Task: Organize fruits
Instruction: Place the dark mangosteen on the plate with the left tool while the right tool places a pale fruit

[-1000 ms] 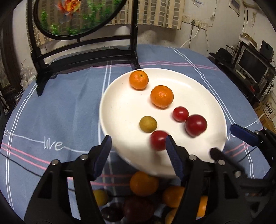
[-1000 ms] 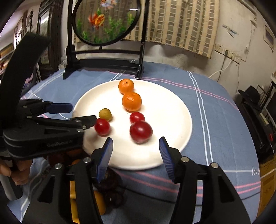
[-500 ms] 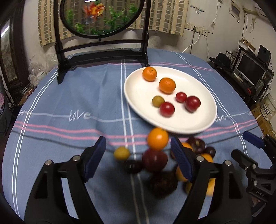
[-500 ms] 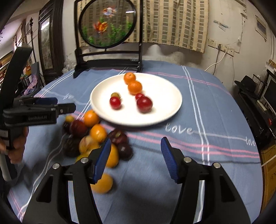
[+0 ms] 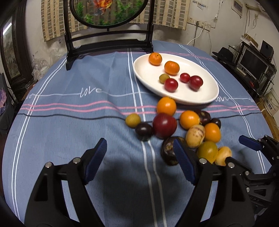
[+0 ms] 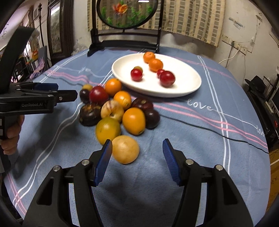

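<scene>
A white plate [image 5: 200, 97] [image 6: 190, 87] holds two mandarins [image 5: 155, 59], three red fruits [image 5: 170, 85] and a small green one [image 5: 163, 78]. A pile of loose fruit [image 5: 191, 129] [image 6: 118, 111] lies on the blue cloth in front of the plate: oranges, dark purple fruits, a red plum [image 5: 164, 125], yellow ones. My left gripper [image 5: 139, 160] is open and empty, just short of the pile. My right gripper [image 6: 136, 160] is open and empty, its left pad beside a tan round fruit [image 6: 125, 149].
A black stand with a round goldfish screen [image 5: 108, 10] stands at the back of the round table. A dark cable [image 6: 226, 138] runs across the cloth. Shelves and a monitor [image 5: 252, 62] stand beyond the right edge.
Both grippers have pulled back from the plate toward me. The loose fruit pile now lies ahead of the fingers instead of beneath them. Both stay open.
</scene>
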`<action>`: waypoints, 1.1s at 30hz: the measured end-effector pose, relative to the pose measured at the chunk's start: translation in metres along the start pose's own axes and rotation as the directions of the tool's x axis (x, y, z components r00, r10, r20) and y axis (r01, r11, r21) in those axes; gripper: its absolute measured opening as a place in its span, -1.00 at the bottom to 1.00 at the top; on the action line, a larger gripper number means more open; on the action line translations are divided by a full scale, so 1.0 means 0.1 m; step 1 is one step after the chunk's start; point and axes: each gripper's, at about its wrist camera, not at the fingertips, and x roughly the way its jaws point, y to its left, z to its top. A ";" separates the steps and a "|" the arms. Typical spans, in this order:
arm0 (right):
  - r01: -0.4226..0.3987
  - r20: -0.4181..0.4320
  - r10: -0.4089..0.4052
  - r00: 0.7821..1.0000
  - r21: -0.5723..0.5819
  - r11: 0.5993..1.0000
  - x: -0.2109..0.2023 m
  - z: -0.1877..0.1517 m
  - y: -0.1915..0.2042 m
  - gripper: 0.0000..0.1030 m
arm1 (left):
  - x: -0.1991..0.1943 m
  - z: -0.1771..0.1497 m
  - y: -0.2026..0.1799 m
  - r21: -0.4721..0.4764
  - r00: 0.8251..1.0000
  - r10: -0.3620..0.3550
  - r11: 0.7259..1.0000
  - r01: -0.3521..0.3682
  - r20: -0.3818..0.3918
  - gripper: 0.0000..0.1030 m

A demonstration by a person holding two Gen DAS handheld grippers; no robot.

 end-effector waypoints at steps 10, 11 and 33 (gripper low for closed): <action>-0.019 -0.081 0.017 0.997 -0.017 1.000 0.28 0.01 0.10 -0.26 | 0.09 -0.16 -0.15 0.051 0.999 -0.012 0.999 0.014 -0.045 0.55; -0.019 -0.066 0.019 0.998 0.003 1.000 0.26 0.00 0.05 -0.26 | 0.11 -0.17 -0.18 0.058 0.998 -0.013 0.998 0.016 -0.055 0.55; -0.081 0.042 0.076 0.996 0.155 0.985 0.03 -0.04 -0.39 -0.26 | 0.44 -0.09 -0.57 0.096 0.994 0.023 0.995 -0.013 -0.104 -0.11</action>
